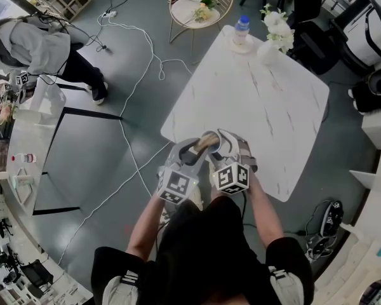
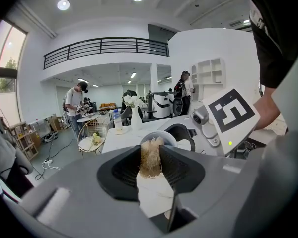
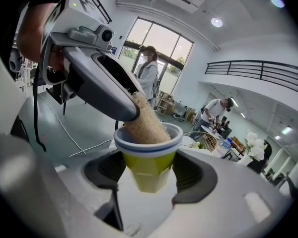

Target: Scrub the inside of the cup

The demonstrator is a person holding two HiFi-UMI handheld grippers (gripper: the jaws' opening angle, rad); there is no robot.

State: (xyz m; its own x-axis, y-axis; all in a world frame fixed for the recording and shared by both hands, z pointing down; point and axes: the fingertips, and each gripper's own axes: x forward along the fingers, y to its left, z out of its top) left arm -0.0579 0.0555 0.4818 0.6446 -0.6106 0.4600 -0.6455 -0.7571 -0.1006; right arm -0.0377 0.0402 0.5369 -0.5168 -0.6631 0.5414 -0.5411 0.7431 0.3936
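Grips a yellow cup (image 3: pixel 148 168) with a white, blue-banded rim between the jaws of the right gripper (image 3: pixel 149 180) — jaws closed against its sides, cup upright in the right gripper view. Pinches a tan fibrous scrubber (image 2: pixel 150 156) in the left gripper (image 2: pixel 151 166), jaws pressed tight on it. Pokes the scrubber's free end into the cup's mouth, against the inside near the rim. Holds both grippers close together, tips meeting, over the near edge of a white marbled tabletop (image 1: pixel 267 100) in the head view. Shows a water bottle (image 1: pixel 241 25) and a vase of white flowers (image 1: pixel 271 40) at the tabletop's far end — well apart from the cup.
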